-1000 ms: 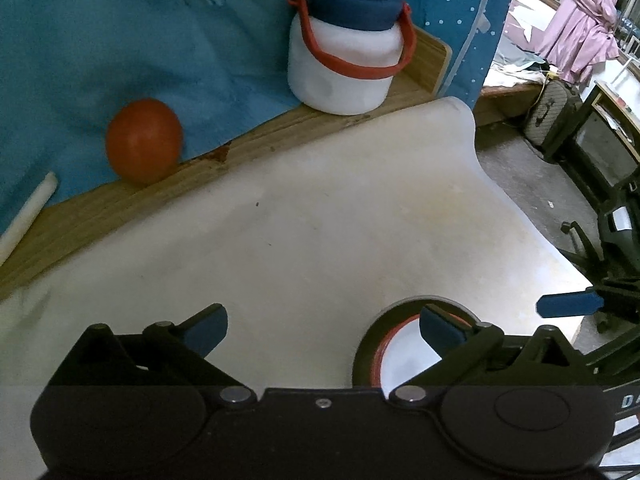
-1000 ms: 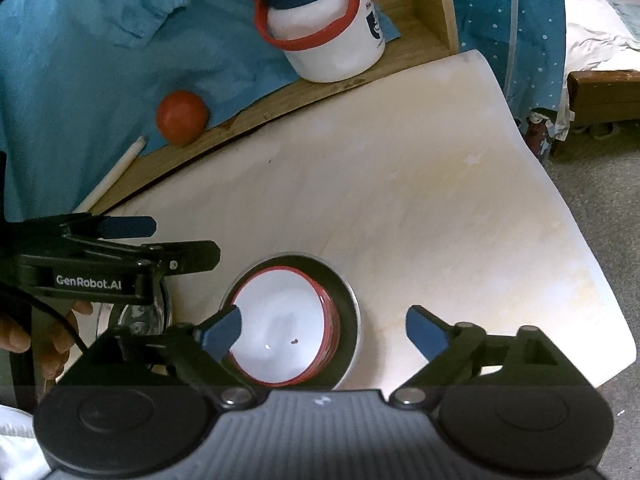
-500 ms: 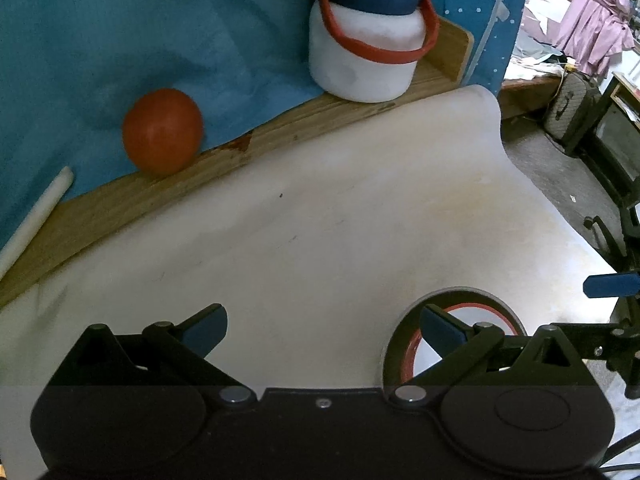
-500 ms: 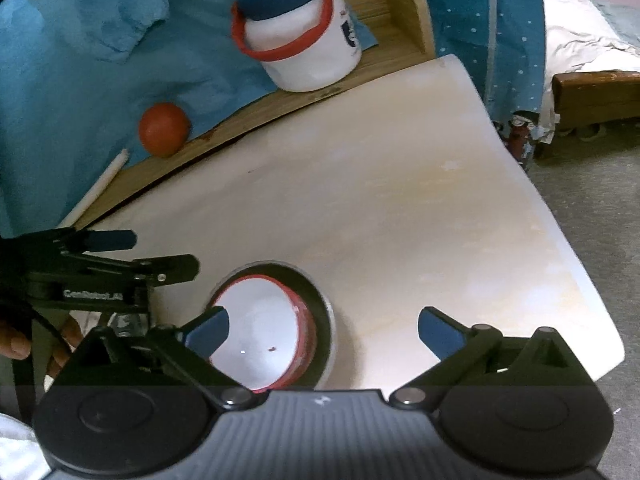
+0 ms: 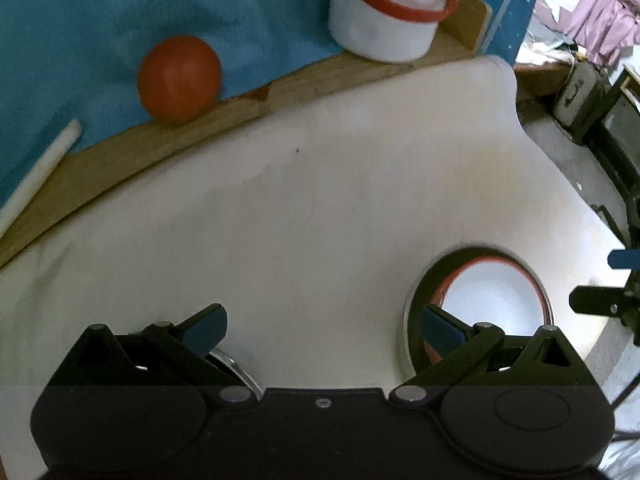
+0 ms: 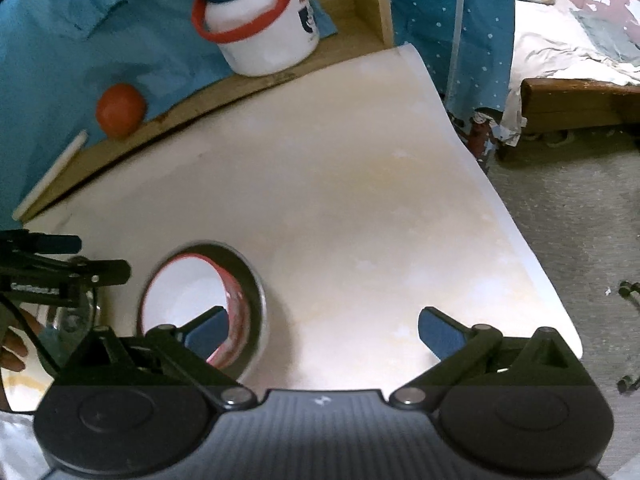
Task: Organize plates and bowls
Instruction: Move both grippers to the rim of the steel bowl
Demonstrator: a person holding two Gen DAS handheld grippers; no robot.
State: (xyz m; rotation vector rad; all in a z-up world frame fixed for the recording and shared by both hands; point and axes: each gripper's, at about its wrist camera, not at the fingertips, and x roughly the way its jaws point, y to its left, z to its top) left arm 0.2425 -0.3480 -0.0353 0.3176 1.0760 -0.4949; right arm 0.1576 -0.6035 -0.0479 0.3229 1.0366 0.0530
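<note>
Jaws of the right gripper (image 6: pixel 322 330) stand fully apart, having just been opening, with nothing held; its left jaw hangs over the red-rimmed white bowl (image 6: pixel 182 300), which sits nested in a metal plate (image 6: pixel 256 284) on the table (image 6: pixel 360 200). Jaws of the left gripper (image 5: pixel 322 330) are likewise open and empty (a second metal dish (image 5: pixel 234 364) edge shows under its left jaw). Far ahead of both: an orange ball (image 5: pixel 179 78) and a white jar (image 6: pixel 264 36).
</note>
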